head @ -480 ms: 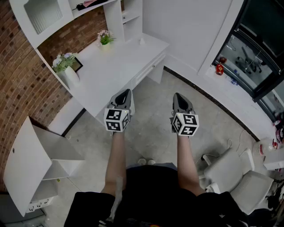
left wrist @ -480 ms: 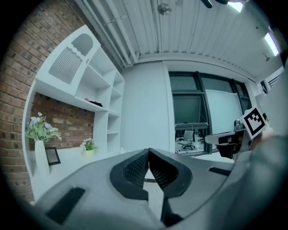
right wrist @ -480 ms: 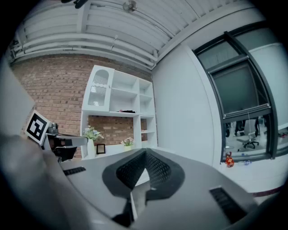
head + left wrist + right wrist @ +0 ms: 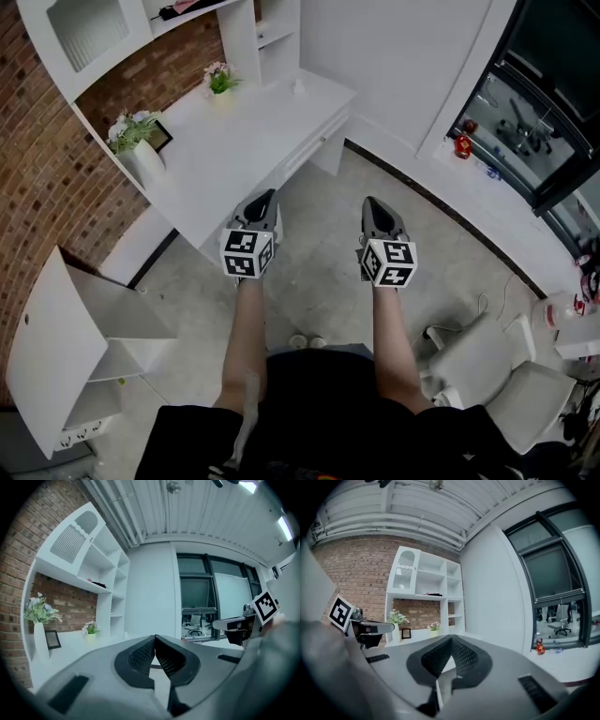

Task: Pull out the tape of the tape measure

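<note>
No tape measure shows in any view. In the head view my left gripper (image 4: 266,197) and right gripper (image 4: 371,204) are held side by side over the floor, just in front of the white desk (image 4: 248,141), pointing forward. Each carries its marker cube. Both stand shut with nothing between the fingers. The left gripper view shows its black ribbed pads (image 4: 161,656) meeting at the tips (image 4: 154,638), aimed level at the room. The right gripper view shows the same, with its pads (image 4: 461,657) closed together (image 4: 451,639) and the left gripper (image 4: 370,629) off to its left.
A vase of flowers (image 4: 139,145), a small picture frame (image 4: 163,137) and a small potted plant (image 4: 221,81) stand on the desk against the brick wall. A white open cabinet (image 4: 84,347) is at the left. White chairs (image 4: 502,370) stand at the right. Glass windows (image 4: 534,112) line the far right.
Both grippers have shifted very slightly; otherwise nothing has visibly changed.
</note>
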`<control>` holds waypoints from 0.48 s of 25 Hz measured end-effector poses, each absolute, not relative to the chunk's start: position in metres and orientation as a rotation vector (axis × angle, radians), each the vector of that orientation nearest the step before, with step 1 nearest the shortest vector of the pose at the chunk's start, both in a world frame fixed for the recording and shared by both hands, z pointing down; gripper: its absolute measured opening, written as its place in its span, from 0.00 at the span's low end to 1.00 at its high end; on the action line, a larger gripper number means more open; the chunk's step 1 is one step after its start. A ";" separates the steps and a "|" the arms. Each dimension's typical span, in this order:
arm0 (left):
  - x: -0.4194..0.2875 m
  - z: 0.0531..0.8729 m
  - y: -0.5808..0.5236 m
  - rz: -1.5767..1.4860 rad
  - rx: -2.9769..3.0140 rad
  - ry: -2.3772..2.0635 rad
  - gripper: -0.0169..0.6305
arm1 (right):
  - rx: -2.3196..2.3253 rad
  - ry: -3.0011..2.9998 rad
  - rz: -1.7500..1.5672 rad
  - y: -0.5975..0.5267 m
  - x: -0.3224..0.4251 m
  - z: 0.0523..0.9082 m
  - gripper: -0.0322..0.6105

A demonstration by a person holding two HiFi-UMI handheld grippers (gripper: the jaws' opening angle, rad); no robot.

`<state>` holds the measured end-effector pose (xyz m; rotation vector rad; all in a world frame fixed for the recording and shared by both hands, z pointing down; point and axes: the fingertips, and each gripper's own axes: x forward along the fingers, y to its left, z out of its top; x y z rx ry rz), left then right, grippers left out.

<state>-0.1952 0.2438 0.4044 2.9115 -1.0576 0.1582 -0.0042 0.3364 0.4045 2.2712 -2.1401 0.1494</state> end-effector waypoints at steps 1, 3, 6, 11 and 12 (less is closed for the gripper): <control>-0.194 0.406 0.244 0.161 2.911 -1.052 0.04 | 2.270 -2.142 0.153 0.336 -0.004 0.405 0.04; -0.191 0.410 0.244 0.169 2.907 -1.040 0.04 | 2.266 -2.148 0.168 0.336 -0.004 0.409 0.05; -0.188 0.416 0.245 0.169 2.893 -1.015 0.04 | 2.262 -2.153 0.195 0.336 -0.004 0.416 0.05; -0.183 0.422 0.248 0.149 2.875 -0.985 0.05 | 2.248 -2.189 0.226 0.337 -0.005 0.421 0.05; -0.183 0.422 0.248 0.132 2.871 -0.982 0.05 | 2.242 -2.205 0.230 0.336 -0.006 0.421 0.05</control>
